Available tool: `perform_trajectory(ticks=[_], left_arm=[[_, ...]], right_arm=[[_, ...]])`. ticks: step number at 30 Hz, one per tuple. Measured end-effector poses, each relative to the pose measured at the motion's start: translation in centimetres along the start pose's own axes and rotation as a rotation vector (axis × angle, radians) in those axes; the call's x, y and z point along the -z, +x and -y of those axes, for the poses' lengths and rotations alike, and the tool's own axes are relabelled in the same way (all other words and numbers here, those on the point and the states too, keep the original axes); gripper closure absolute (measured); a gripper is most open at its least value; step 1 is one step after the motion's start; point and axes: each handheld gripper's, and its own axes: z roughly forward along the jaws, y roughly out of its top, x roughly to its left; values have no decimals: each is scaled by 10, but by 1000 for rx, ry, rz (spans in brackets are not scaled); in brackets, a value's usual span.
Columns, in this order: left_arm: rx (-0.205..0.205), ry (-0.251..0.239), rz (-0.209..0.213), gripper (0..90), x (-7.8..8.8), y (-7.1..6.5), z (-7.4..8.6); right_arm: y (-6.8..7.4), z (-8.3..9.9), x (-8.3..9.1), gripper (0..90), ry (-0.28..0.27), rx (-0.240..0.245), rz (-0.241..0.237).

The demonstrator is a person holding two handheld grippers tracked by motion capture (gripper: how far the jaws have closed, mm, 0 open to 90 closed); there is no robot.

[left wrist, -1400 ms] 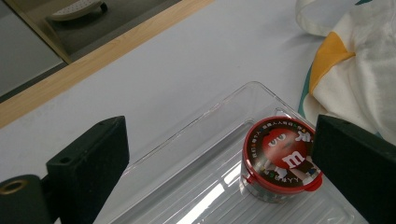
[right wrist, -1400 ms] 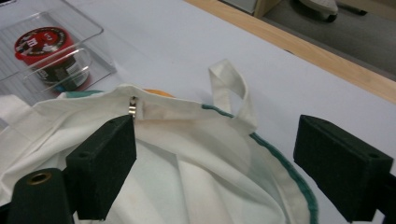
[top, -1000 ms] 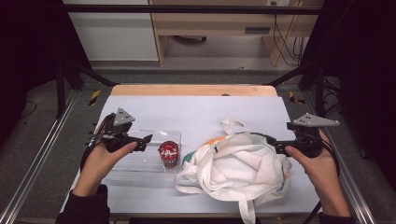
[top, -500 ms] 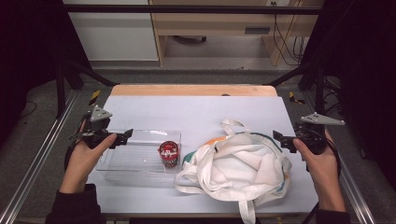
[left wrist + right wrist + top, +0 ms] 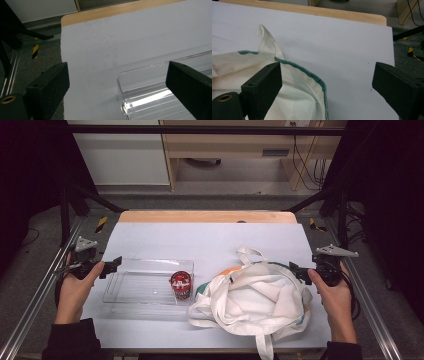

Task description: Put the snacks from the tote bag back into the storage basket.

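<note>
Left gripper (image 5: 116, 264) fingers spread wide, empty, beside the clear tray (image 5: 131, 287); right gripper (image 5: 296, 271) fingers likewise wide, empty, beside the cloth bag (image 5: 255, 295).

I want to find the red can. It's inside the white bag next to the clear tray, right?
Not quite. The red can stands inside the clear tray, at its right end, next to the white bag, not in it. The high view shows this.
</note>
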Motion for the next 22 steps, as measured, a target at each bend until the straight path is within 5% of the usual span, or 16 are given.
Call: perform_trajectory(ticks=[7,22], left_arm=[[36,-2,-4,54,-4,11,11],[39,5,-12,55,-5,19,20]], right_arm=[[-2,8,-4,102,18,-13,-10],[2,23,-5,97,35,-19,-44]])
